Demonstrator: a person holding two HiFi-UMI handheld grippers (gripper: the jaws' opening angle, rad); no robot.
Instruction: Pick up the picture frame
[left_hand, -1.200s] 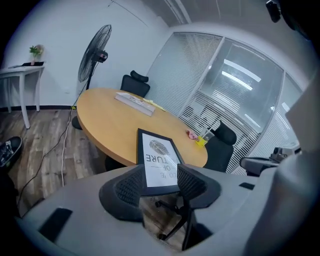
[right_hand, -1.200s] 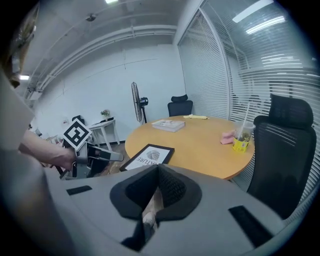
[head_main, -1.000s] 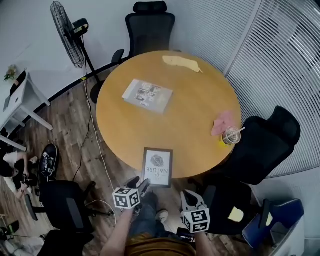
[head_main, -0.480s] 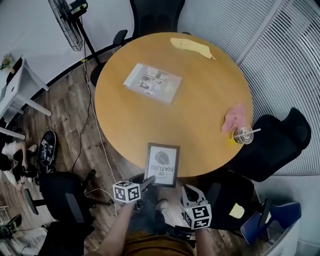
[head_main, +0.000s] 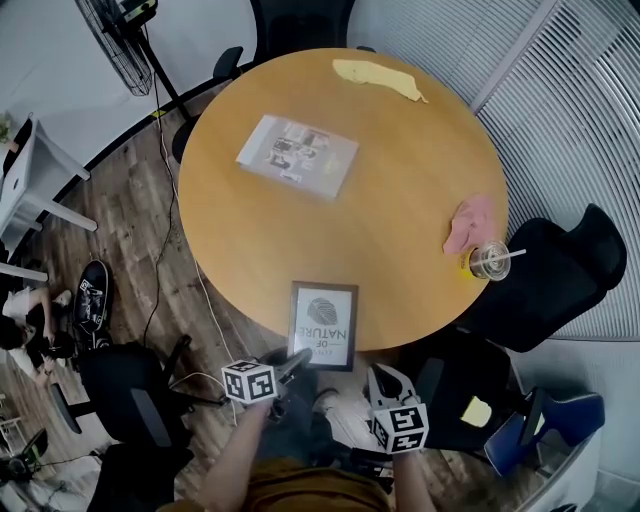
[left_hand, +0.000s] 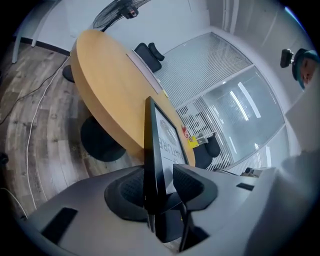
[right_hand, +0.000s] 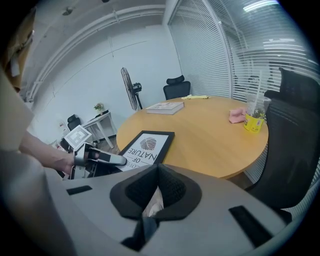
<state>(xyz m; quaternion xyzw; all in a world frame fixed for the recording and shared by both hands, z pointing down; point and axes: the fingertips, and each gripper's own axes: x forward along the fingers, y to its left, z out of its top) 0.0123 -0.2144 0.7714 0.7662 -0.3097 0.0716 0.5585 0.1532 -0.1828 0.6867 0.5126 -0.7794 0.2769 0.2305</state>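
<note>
Picture frame, print "OF NATURE", between closing left tongs; right tongs together.

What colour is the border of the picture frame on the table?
The rectangular picture frame has a black border; the head view shows it best.

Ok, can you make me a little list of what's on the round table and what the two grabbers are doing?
table: round, wooden
picture frame: lying flat at the near edge, sticking out over it
left gripper: fingers closing on either side of the frame's edge, not yet clamped
right gripper: fingers together, nothing in them, off the table
book: lying flat on the far left part
drink cup: at the right edge, has a straw
pink cloth: right beside the cup
</note>
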